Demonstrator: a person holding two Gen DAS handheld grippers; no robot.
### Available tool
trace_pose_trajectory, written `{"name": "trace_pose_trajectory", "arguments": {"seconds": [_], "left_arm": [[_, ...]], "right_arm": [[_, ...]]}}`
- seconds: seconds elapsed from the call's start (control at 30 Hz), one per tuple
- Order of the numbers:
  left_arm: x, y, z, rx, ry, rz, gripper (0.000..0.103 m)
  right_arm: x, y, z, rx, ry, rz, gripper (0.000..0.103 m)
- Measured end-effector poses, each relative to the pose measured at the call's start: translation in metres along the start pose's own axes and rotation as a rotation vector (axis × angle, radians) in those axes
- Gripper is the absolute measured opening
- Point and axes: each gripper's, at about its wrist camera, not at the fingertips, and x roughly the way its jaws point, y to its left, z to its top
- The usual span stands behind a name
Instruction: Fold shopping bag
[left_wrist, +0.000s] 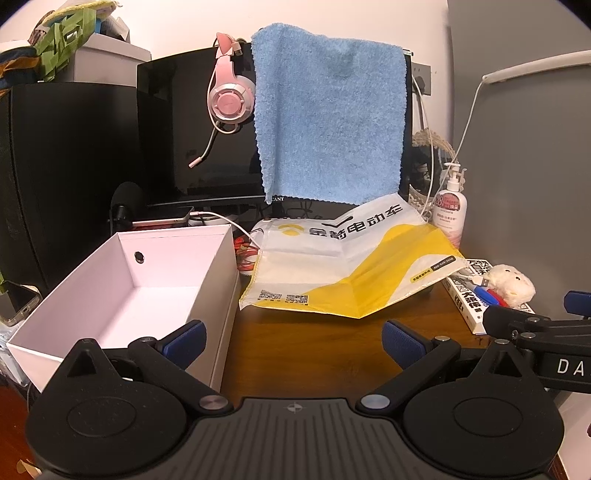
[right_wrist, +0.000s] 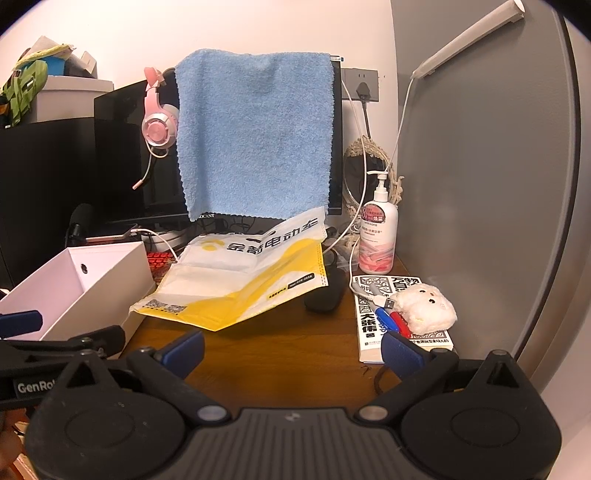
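Left gripper (left_wrist: 293, 338), right gripper (right_wrist: 293, 349): both wide, empty | bag (left_wrist: 347, 266) lies unfolded, untouched | folding all left

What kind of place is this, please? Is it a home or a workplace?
Most likely a home desk in a bedroom or study. A monitor stands at the back with a pink headset and a blue towel hung on it, and a lotion bottle stands beside it.

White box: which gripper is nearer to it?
Left. The left gripper hangs open at the white box's near corner, one finger over its rim. The right gripper, also open, sits off to the side nearer the book.
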Motion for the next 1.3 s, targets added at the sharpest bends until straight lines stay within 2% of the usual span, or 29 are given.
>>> {"name": "trace_pose_trajectory", "arguments": {"seconds": [0.6,0.8,1.07,1.3], "left_arm": [[0.008,0.000,-0.001,0.001,0.026,-0.007,0.103],[0.012,-0.005,-0.004,0.019,0.043,0.021,0.102],[0.009,-0.006,-0.005,0.039,-0.007,0.041,0.102],[0.013,-0.007,-0.007,0.048,-0.055,-0.014,0.101]], "right_arm": [[0.001,0.002,-0.002,-0.009,-0.006,-0.011,0.102],[0.002,0.003,-0.002,-0.012,-0.007,-0.011,0.102],[0.002,0.004,-0.002,-0.017,-0.011,-0.011,0.102],[0.001,0.001,-0.005,-0.018,-0.066,-0.052,0.102]]}}
